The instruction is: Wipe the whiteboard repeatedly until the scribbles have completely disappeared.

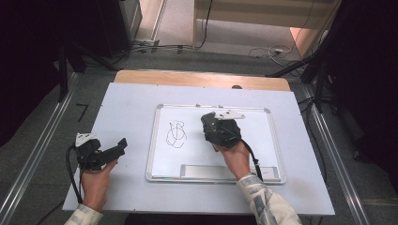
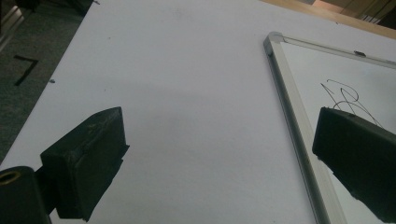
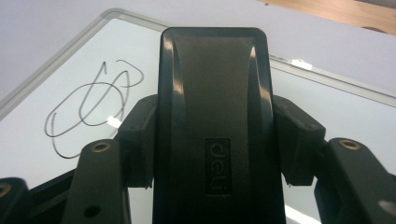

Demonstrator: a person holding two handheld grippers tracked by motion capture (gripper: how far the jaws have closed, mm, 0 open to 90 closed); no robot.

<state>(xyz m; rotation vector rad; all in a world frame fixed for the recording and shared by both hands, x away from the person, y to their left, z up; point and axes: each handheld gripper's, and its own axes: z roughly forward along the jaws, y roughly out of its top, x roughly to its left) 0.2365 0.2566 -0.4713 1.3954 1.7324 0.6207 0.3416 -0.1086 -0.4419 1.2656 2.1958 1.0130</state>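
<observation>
The eraser [image 3: 212, 126] is a black block with a rounded back and a small "deli" mark on it. It is clamped between the two jaws of the right gripper [image 1: 220, 129], which press on its two long sides. In the high view the gripper hides most of the eraser; it is over the middle of the whiteboard [image 1: 270, 140], a little to the right of the scribble [image 1: 176, 134]. I cannot tell if the eraser touches the board surface or is just above it.

The scribble is a black line of loops on the left half of the board, near the eraser but apart from it. The board has a thin silver frame and lies flat on the white sheet [image 1: 126, 108] that covers the table. A grey strip [image 1: 206, 171] lies along the near edge of the board, under the right hand [image 1: 234, 157].

The left gripper [image 1: 115, 150] is on the sheet, to the left of the board and well apart from the eraser. Its jaws are wide apart and nothing is between them. In the left gripper view, one jaw is over the sheet and the other over the left edge of the board. The left hand [image 1: 96, 180] holds it low, near the sheet.
</observation>
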